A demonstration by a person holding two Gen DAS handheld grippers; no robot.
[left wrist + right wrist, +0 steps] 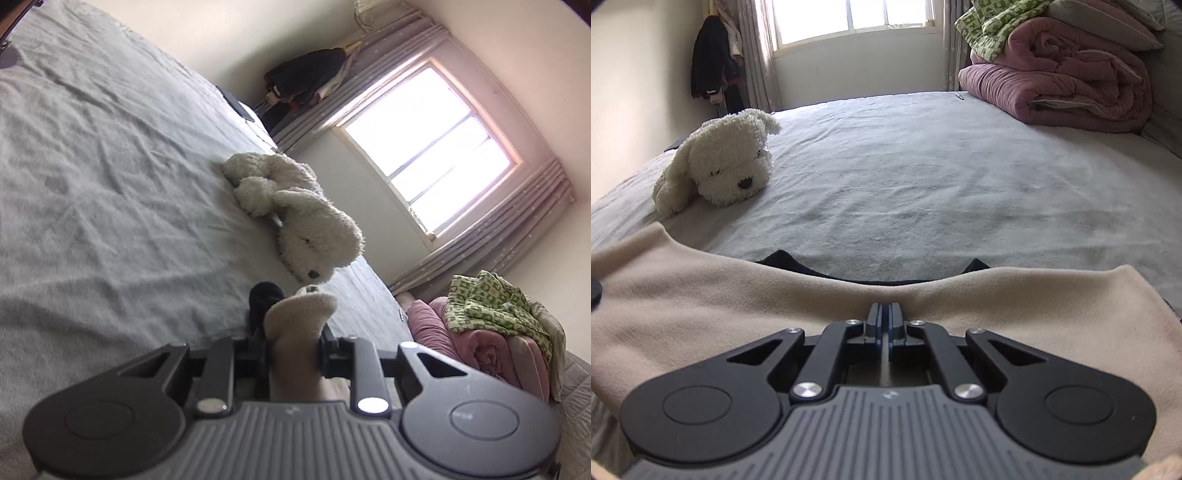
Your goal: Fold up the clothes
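Beige cloth (738, 306), a soft garment with a dark layer (783, 258) showing past its far edge, is spread on the bed (923, 177) on the near side of the toy dog (724, 162), and is gripped at two points. In the right wrist view, the right tool (885, 314) is seen with its blue-padded jaws drawn nearly together on a pinch of the beige cloth at its middle, just short of the far edge. In the left wrist view, the left tool (293, 328) is seen holding a bunched end of the same beige cloth (299, 314), raised off the bed and nearer than the toy dog (295, 206), with a dark piece (264, 295) just behind it. A fold in progress is judged likely, with one part lifted for carrying over; how many folds are already made cannot be settled. The next move would call for both grips being kept firm and the lifted part laid flat with edges aligned. Only the right view shows the cloth's spread; only the left shows the lifted bunch. Beyond the dog, a pink quilt (1063, 81) is stacked.
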